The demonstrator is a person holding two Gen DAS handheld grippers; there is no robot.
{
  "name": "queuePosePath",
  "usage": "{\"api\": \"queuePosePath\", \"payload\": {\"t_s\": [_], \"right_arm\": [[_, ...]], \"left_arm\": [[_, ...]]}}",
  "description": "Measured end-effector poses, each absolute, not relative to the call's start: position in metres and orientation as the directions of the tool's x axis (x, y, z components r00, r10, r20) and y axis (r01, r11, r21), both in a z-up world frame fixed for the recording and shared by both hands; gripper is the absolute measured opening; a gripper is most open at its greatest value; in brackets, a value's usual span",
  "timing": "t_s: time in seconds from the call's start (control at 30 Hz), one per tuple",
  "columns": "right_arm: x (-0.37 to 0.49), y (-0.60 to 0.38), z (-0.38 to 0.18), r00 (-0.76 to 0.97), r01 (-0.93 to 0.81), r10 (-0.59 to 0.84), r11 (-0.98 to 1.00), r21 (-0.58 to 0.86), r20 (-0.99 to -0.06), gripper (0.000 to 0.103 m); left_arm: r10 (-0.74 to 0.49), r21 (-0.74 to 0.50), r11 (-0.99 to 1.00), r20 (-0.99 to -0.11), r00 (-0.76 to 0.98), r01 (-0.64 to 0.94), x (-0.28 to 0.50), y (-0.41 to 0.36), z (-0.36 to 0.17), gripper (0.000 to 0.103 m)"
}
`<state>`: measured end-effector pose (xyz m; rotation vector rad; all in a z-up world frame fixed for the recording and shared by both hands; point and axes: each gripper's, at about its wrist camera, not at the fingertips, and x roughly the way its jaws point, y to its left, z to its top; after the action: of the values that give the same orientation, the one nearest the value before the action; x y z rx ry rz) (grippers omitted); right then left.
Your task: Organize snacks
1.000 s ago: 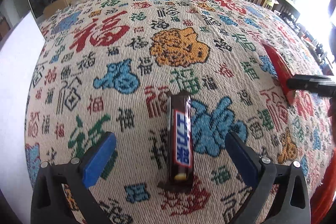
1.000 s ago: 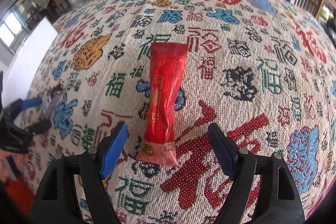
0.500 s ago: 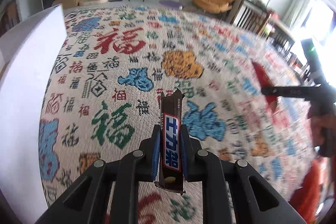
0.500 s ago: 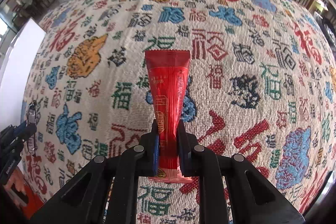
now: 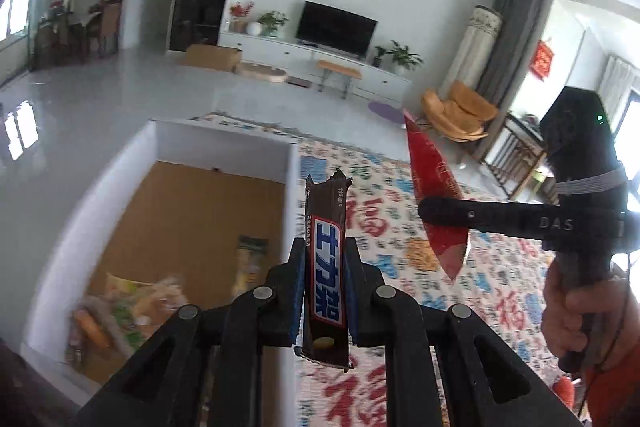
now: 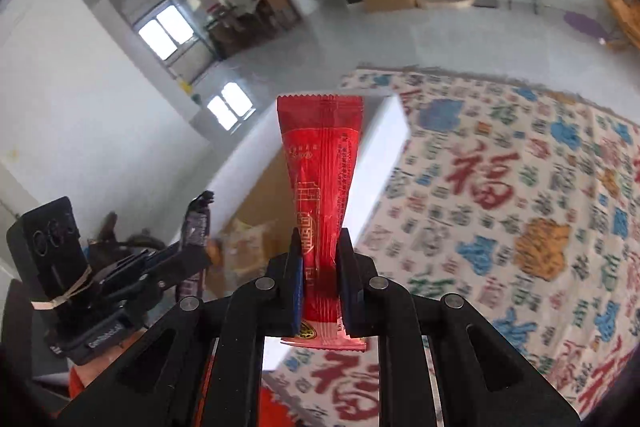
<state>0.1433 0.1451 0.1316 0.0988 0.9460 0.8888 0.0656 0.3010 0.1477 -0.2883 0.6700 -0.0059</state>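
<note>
Your left claw [image 5: 324, 281] is clenched on the brown chocolate bar [image 5: 325, 267], held up beside the white box [image 5: 224, 143]. Only that view shows the box's interior, with blurred snack packets [image 5: 132, 307] on its brown floor. Your right claw [image 6: 319, 277] grips the red sachet [image 6: 320, 187], which hides part of the box wall; the patterned tabletop [image 6: 520, 207] lies to the right.

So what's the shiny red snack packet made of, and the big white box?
The red snack packet, clamped in the right gripper, looks like thin glossy plastic film: it glints, creases, and has a zigzag sealed edge. The white box seems to be cardboard, matte white on its walls with a plain brown bottom inside, though that is a guess from its look.
</note>
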Motion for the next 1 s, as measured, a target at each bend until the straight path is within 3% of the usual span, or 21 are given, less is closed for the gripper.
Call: {"api": "queuePosePath", "payload": {"t_s": [0.17, 0.2, 0.27, 0.3, 0.43, 0.53, 0.6, 0.67, 0.8, 1.0], "right_arm": [[0.13, 0.238, 0.111, 0.178, -0.674, 0.718, 0.587, 0.449, -0.673, 0.017], [0.128, 0.254, 0.104, 0.165, -0.687, 0.716, 0.577, 0.442, -0.678, 0.022], [0.129, 0.275, 0.088, 0.156, -0.705, 0.698, 0.574, 0.416, -0.699, 0.043], [0.128, 0.279, 0.082, 0.16, -0.704, 0.693, 0.58, 0.411, -0.703, 0.055], [0.126, 0.272, 0.073, 0.188, -0.699, 0.687, 0.595, 0.396, -0.702, 0.055], [0.122, 0.265, 0.079, 0.246, -0.726, 0.656, 0.612, 0.313, -0.713, 0.059], [0.119, 0.262, 0.083, 0.282, -0.744, 0.636, 0.618, 0.255, -0.718, 0.067], [0.115, 0.259, 0.088, 0.309, -0.753, 0.623, 0.621, 0.215, -0.719, 0.067], [0.109, 0.255, 0.088, 0.321, -0.762, 0.61, 0.621, 0.185, -0.724, 0.068], [0.097, 0.26, 0.079, 0.345, -0.763, 0.57, 0.633, 0.13, -0.746, 0.074]], "left_arm": [[0.062, -0.163, 0.957, -0.698, 0.714, -0.242, 0.061, 0.354, 0.104, 0.018], [0.088, -0.145, 0.952, -0.715, 0.694, -0.27, 0.061, 0.361, 0.094, 0.024], [0.122, -0.121, 0.944, -0.737, 0.665, -0.307, 0.059, 0.369, 0.075, 0.043], [0.138, -0.113, 0.94, -0.738, 0.661, -0.322, 0.055, 0.37, 0.07, 0.059], [0.217, -0.053, 0.938, -0.682, 0.699, -0.343, 0.041, 0.358, 0.066, 0.087], [0.294, 0.01, 0.928, -0.635, 0.715, -0.373, 0.041, 0.347, 0.072, 0.099], [0.335, 0.017, 0.914, -0.592, 0.733, -0.404, 0.038, 0.339, 0.078, 0.101], [0.381, 0.015, 0.892, -0.559, 0.736, -0.451, 0.035, 0.337, 0.082, 0.102], [0.468, 0.086, 0.851, -0.57, 0.675, -0.518, 0.029, 0.339, 0.084, 0.103], [0.502, 0.105, 0.821, -0.6, 0.623, -0.561, 0.022, 0.342, 0.077, 0.103]]}}
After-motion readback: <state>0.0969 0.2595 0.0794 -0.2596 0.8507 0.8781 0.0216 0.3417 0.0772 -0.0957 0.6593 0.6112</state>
